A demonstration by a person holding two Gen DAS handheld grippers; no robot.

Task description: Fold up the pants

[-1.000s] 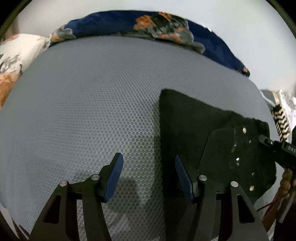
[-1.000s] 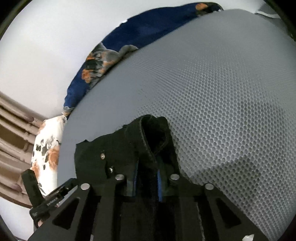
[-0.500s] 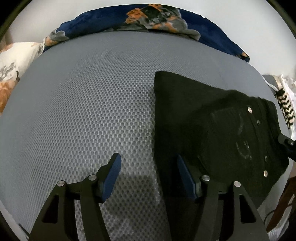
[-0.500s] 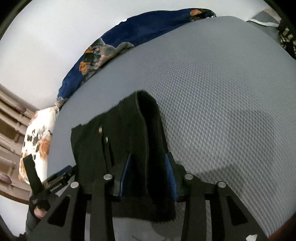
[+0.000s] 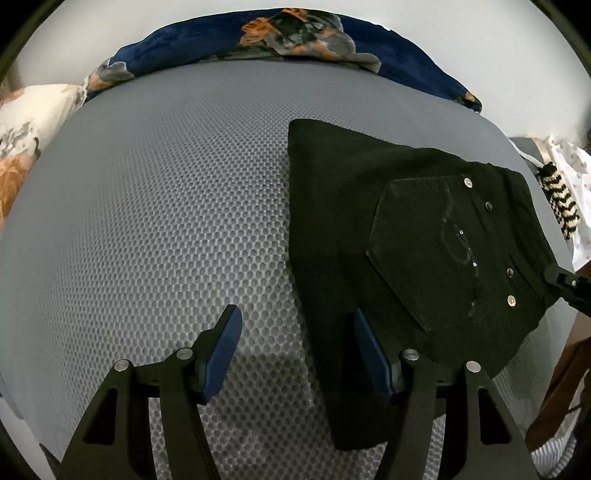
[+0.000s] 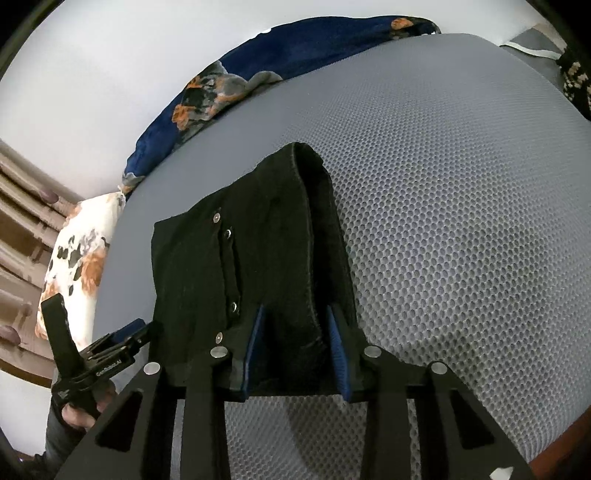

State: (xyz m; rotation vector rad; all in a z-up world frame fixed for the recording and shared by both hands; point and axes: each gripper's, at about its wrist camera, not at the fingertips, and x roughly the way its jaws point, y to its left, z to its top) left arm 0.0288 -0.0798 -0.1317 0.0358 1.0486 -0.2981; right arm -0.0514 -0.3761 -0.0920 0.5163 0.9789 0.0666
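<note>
At the far left we are seeing a white floral pillow (image 5: 26, 122) lying against the grey mesh mattress (image 5: 155, 206), and a navy floral blanket (image 5: 295, 33) is running along the far edge. Our left gripper (image 5: 295, 350) is hovering released, its fingers spread wide over the mesh, the right one (image 5: 365, 354) overlapping the near left edge of the black pants (image 5: 424, 240). The pants are lying folded on the right side of the mattress, pocket and rivets facing up. Our right gripper (image 6: 295, 350) is straddling a raised fold of the pants, fingers parted and not clenching. A striped knit item (image 5: 561, 199) is lying at the far right.
</note>
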